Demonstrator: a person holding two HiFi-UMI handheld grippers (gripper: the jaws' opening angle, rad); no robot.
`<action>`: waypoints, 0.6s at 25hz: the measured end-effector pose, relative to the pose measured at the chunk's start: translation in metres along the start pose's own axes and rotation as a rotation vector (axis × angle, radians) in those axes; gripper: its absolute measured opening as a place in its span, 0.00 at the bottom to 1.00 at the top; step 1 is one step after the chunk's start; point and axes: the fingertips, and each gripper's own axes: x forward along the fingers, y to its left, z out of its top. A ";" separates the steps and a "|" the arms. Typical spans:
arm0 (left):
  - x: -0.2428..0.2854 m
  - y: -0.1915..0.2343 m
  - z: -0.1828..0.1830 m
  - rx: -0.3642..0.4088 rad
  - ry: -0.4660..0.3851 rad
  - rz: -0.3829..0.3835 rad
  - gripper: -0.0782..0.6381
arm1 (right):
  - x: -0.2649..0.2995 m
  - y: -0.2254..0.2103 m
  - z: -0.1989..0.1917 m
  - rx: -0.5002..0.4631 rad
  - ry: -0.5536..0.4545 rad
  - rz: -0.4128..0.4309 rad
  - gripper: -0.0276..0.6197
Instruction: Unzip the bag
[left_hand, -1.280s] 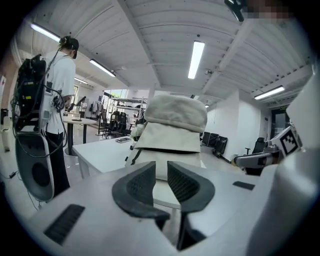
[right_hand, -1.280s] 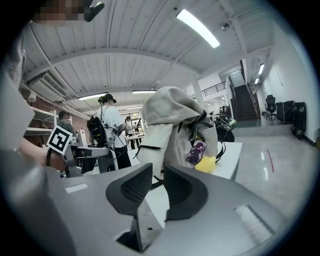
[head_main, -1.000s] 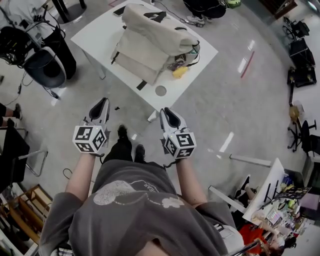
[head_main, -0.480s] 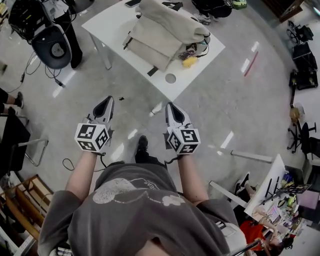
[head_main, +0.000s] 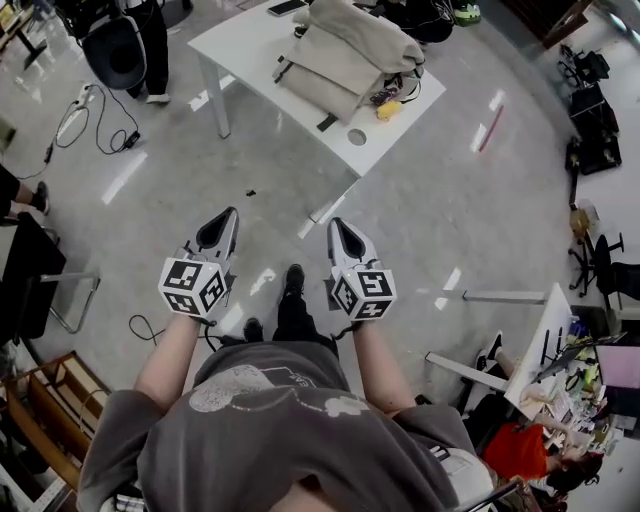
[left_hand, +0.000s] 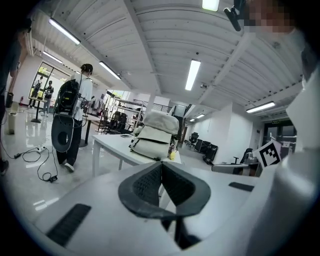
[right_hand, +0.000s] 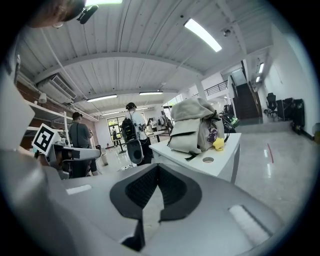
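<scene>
A beige backpack (head_main: 345, 50) lies on a white table (head_main: 250, 45) well ahead of me, with a small yellow charm (head_main: 388, 109) at its near side. The same backpack (left_hand: 155, 135) shows far off in the left gripper view and the backpack (right_hand: 192, 127) again in the right gripper view. My left gripper (head_main: 222, 228) and right gripper (head_main: 340, 236) hang side by side over the floor, a good way short of the table. Both are shut with nothing between their jaws. The zipper is too small to make out.
A person with a black backpack (left_hand: 75, 120) stands left of the table. Cables (head_main: 90, 120) trail on the floor at left. A metal chair frame (head_main: 60, 300) stands at my left, and desks with clutter (head_main: 560, 380) at right. A round hole (head_main: 357, 137) marks the table's near corner.
The table and backpack have slid further away and upward in the head view. Both grippers have dropped a little lower in the view.
</scene>
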 end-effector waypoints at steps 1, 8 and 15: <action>-0.009 -0.006 -0.001 0.005 -0.004 -0.013 0.12 | -0.010 0.009 -0.002 -0.014 -0.005 -0.002 0.04; -0.063 -0.035 -0.018 0.008 0.003 -0.094 0.12 | -0.074 0.050 -0.017 -0.059 -0.022 -0.068 0.04; -0.089 -0.058 -0.038 -0.012 0.014 -0.131 0.12 | -0.119 0.060 -0.026 -0.122 -0.024 -0.131 0.04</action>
